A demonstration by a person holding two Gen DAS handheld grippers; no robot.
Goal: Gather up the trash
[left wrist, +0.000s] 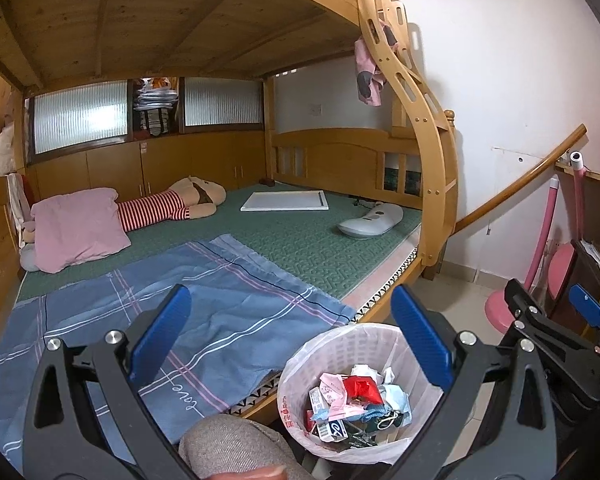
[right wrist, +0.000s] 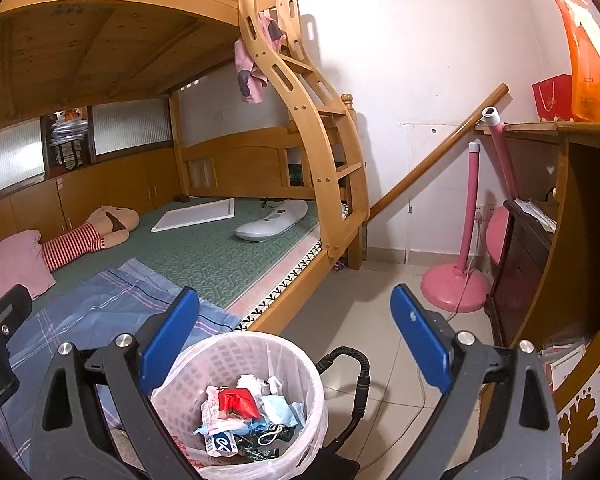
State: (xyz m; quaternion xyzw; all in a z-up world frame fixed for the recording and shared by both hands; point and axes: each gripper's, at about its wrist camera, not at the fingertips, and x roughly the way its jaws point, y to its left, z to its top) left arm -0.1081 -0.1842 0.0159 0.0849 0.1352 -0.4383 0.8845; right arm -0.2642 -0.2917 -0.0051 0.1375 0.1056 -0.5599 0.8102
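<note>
A white trash bin (left wrist: 300, 376) (right wrist: 296, 364) lined with a plastic bag stands on the floor beside the bed. Inside lies crumpled trash (left wrist: 354, 404) (right wrist: 250, 410): red, pink, blue and white wrappers and small cartons. My left gripper (left wrist: 292, 334) hangs open above the bed edge and the bin, nothing between its blue pads. My right gripper (right wrist: 296, 338) is open too, over the bin and floor, empty. The right gripper's body (left wrist: 560, 328) shows at the right of the left wrist view.
A wooden bunk bed (left wrist: 384, 304) carries a blue plaid sheet (left wrist: 204, 312), pink pillow (left wrist: 80, 228), striped plush toy (left wrist: 168, 208), white board (left wrist: 286, 201) and white device (left wrist: 370, 220). Its ladder (right wrist: 320, 128) rises nearby. A pink fan stand (right wrist: 456, 280), wooden desk (right wrist: 556, 216) and black cable (right wrist: 358, 384) occupy the floor.
</note>
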